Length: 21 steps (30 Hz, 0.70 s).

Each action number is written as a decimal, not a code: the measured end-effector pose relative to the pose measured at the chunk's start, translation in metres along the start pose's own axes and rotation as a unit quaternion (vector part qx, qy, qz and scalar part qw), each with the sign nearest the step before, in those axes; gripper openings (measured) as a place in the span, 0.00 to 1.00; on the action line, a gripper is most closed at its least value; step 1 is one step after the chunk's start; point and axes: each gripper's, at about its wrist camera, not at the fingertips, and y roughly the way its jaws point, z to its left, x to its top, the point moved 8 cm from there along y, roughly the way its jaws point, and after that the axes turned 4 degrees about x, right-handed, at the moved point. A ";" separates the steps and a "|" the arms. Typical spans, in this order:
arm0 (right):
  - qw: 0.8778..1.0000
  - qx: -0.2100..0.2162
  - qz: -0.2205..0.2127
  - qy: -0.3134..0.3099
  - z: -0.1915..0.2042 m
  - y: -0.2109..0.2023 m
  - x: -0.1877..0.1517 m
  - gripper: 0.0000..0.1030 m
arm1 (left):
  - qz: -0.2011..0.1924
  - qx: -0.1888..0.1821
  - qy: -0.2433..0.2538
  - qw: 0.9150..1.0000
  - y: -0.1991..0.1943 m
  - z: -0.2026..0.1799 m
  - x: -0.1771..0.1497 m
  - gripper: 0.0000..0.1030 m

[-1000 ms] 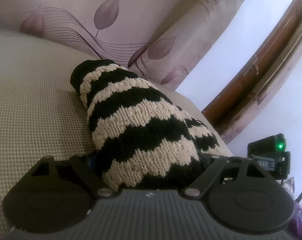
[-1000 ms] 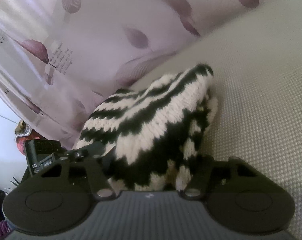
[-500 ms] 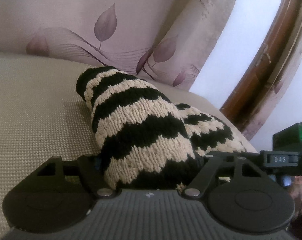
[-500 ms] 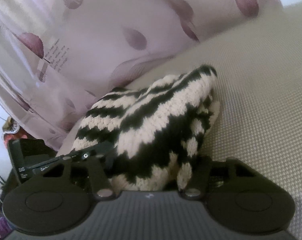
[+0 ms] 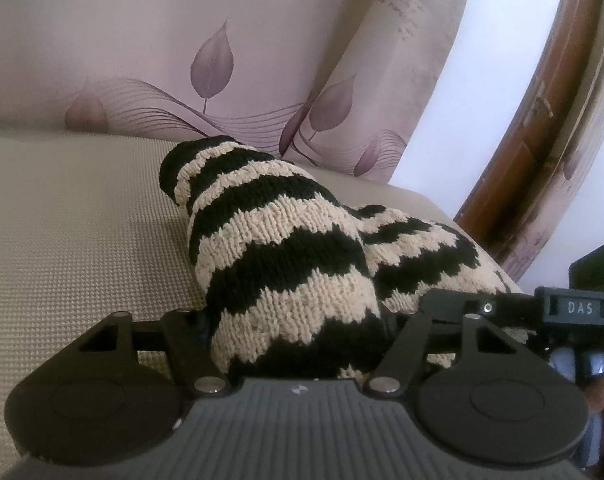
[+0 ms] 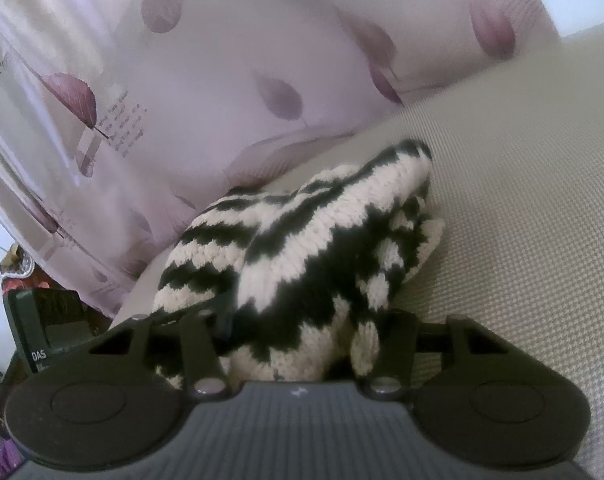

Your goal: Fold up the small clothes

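Observation:
A black-and-cream striped knit garment (image 5: 286, 256) lies bunched on the beige woven surface (image 5: 70, 216). My left gripper (image 5: 298, 332) is shut on its near end, and the knit fills the space between the jaws and hides the fingertips. My right gripper (image 6: 302, 340) is shut on the other side of the same garment (image 6: 310, 248), its fingertips also buried in the knit. The right gripper's body (image 5: 574, 312), marked DAS, shows at the right edge of the left wrist view. The left gripper's body (image 6: 42, 332) shows at the left of the right wrist view.
A pink curtain with purple leaves (image 5: 206, 60) hangs just behind the surface; it also shows in the right wrist view (image 6: 182, 80). A curved brown wooden frame (image 5: 542, 112) stands at the right. The surface's edge (image 5: 442, 208) runs close behind the garment.
Both grippers have swung and dropped lower with the garment still held. The garment's far end lies flatter on the surface, and the two grippers have come closer together.

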 end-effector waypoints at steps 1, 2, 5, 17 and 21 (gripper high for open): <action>1.000 0.001 -0.002 0.002 0.002 -0.001 0.000 0.51 | 0.000 0.001 0.002 1.000 -0.001 -0.001 0.000 0.64; 1.000 0.002 -0.003 0.003 0.004 -0.002 0.001 0.51 | 0.000 0.002 0.003 1.000 -0.001 -0.001 0.001 0.64; 1.000 0.003 -0.005 0.001 0.011 -0.003 0.001 0.51 | 0.000 0.006 0.004 1.000 -0.004 -0.003 0.001 0.63; 1.000 0.019 -0.009 0.015 0.038 -0.008 -0.010 0.50 | -0.003 0.022 0.013 1.000 -0.034 0.000 -0.002 0.62; 0.999 0.027 -0.009 0.015 0.053 -0.009 -0.017 0.50 | -0.004 0.029 0.016 0.999 -0.050 0.003 -0.003 0.62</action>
